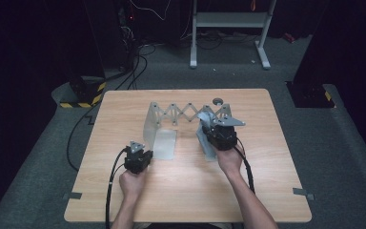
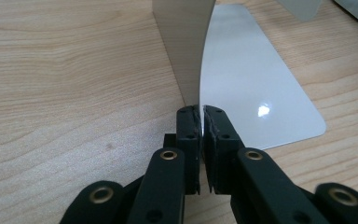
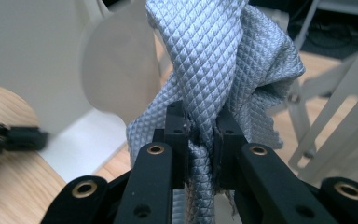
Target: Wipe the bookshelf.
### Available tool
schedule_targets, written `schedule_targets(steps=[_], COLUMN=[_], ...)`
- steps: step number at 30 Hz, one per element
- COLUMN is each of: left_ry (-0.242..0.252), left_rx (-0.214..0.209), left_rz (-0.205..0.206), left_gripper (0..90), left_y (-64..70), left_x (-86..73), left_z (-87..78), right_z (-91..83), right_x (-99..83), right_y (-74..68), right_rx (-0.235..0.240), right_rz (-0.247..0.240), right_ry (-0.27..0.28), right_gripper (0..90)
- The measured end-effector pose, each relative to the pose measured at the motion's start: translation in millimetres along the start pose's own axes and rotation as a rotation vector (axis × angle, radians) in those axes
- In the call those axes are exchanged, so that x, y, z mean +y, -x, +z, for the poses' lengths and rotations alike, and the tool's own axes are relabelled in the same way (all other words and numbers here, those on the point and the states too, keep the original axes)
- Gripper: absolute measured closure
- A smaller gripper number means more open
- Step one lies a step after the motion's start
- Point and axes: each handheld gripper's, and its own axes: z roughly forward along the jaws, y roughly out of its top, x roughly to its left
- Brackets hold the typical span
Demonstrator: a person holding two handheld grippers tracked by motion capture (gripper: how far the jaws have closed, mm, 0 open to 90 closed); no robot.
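Note:
A pale grey extending rack [image 1: 186, 113] stands mid-table, a scissor lattice joining two L-shaped end plates. My left gripper [image 1: 147, 149] is at the left end plate [image 1: 159, 133]. In the left gripper view it [image 2: 201, 114] is shut on the near edge of the upright sheet [image 2: 186, 51], with the flat foot [image 2: 256, 88] lying on the wood to the right. My right gripper [image 1: 211, 124] is at the right end plate [image 1: 204, 142]. It [image 3: 200, 133] is shut on a silver quilted cloth [image 3: 209, 56], bunched and rising above the jaws.
A small dark round object [image 1: 217, 100] lies behind the rack. In the right gripper view the lattice bars [image 3: 307, 107] stand to the right, with a white plate [image 3: 116, 70] behind the cloth. Cables [image 1: 133, 67] and a metal frame [image 1: 228, 21] are on the floor beyond the table [image 1: 181, 195].

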Motion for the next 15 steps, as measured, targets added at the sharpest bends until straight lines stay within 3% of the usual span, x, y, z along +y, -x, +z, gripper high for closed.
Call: schedule_targets(steps=[6, 15], left_ry=[-0.003, -0.004], left_rx=[-0.005, -0.001], left_rz=[-0.007, 0.004], left_gripper=[84.7, 84.6], left_y=[-0.4, -0.3], left_x=[0.4, 0.1], left_z=[0.0, -0.2], right_z=[27.8, 52.9], right_x=[-23.7, -41.8], right_y=[5.6, 13.8], right_rx=[-0.024, -0.014], right_rz=[0.024, 0.055], right_ry=[-0.114, -0.220], right_gripper=[80.3, 80.5])
